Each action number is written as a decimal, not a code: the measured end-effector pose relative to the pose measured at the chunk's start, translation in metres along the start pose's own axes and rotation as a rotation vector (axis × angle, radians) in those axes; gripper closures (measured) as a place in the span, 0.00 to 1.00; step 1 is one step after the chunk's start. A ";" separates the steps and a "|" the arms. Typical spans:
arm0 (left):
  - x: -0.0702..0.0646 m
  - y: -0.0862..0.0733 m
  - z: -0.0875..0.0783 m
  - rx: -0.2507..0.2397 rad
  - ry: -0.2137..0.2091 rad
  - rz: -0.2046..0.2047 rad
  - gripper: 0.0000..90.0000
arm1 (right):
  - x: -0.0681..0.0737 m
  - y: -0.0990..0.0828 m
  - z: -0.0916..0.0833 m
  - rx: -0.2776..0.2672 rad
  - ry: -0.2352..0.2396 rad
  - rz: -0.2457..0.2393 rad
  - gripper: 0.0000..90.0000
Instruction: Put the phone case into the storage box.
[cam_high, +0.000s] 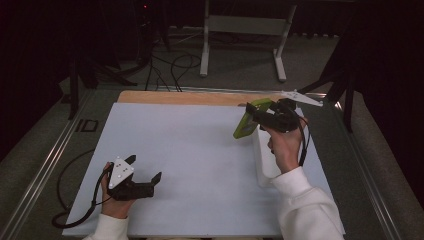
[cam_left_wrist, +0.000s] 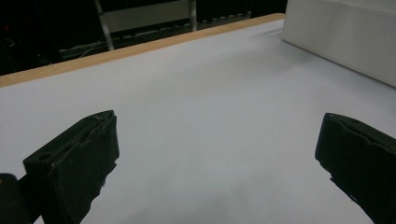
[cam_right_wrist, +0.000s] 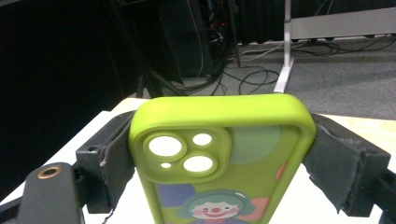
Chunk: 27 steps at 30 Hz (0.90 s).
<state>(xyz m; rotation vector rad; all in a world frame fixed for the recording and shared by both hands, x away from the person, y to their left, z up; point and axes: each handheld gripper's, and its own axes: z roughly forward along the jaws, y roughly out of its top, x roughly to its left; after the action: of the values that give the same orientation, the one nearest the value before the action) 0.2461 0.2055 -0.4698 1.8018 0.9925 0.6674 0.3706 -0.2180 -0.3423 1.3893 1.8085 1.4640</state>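
From the high view, the right gripper (cam_high: 261, 116) held a green phone case (cam_high: 247, 119) lifted above the far right of the white table (cam_high: 200, 150), just over a white box (cam_high: 265, 160). The left gripper (cam_high: 145, 172) rested near the left front edge, its jaws spread wide and holding nothing.

In the left gripper view, bare table lay between the parted jaws, the box (cam_left_wrist: 341, 32) off to the far right.

In the right gripper view, the jaws clamped the phone case (cam_right_wrist: 224, 163) by its two long sides. The soft case looked slippery; a loosened squeeze could have let it twist or drop onto the box.
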 end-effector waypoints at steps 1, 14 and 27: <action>0.000 0.000 0.000 0.001 -0.001 0.000 0.00 | -0.001 0.001 0.000 0.000 -0.004 -0.002 0.18; 0.000 0.000 0.000 -0.001 -0.001 -0.001 0.00 | -0.008 0.007 -0.003 -0.009 -0.032 0.002 0.18; -0.001 0.000 0.001 -0.001 -0.007 -0.002 0.00 | -0.019 0.012 -0.005 -0.019 -0.060 0.018 0.18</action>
<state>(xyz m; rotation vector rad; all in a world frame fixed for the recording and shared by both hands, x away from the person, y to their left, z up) 0.2460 0.2042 -0.4700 1.8006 0.9892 0.6596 0.3792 -0.2377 -0.3341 1.4291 1.7454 1.4293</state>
